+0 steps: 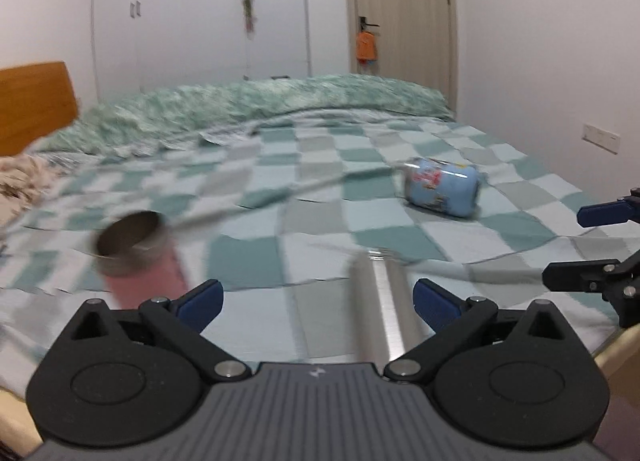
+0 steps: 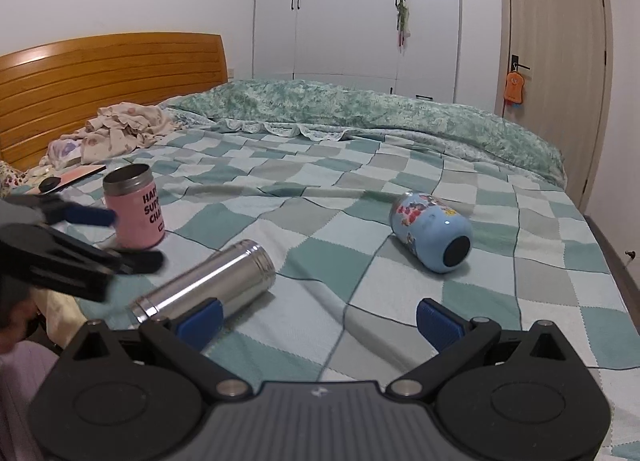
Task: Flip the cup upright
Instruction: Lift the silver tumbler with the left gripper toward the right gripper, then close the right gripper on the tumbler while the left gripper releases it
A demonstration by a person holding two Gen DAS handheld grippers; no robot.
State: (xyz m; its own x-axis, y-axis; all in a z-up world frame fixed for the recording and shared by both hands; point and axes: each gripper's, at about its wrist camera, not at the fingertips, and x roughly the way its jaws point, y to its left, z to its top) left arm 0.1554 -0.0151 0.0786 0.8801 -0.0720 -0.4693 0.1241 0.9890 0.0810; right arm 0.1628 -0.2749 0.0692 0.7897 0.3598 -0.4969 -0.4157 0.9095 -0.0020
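Observation:
A pink cup (image 2: 136, 208) stands upright on the checked bedspread at the left; it also shows blurred in the left wrist view (image 1: 140, 261). A steel cup (image 2: 208, 285) lies on its side near the front; it also shows in the left wrist view (image 1: 380, 301). A blue cartoon cup (image 2: 434, 235) lies on its side further right, its base toward me; it also shows in the left wrist view (image 1: 444, 187). My left gripper (image 1: 318, 301) is open and empty, with the steel cup between its fingers. My right gripper (image 2: 320, 321) is open and empty, short of the blue cup.
The checked bedspread (image 2: 320, 181) covers the bed. A folded green duvet (image 2: 360, 109) lies along the far side. Crumpled clothes (image 2: 120, 129) and a wooden headboard (image 2: 100, 73) are at the left. A wardrobe (image 2: 356, 13) and door (image 2: 556, 61) stand behind.

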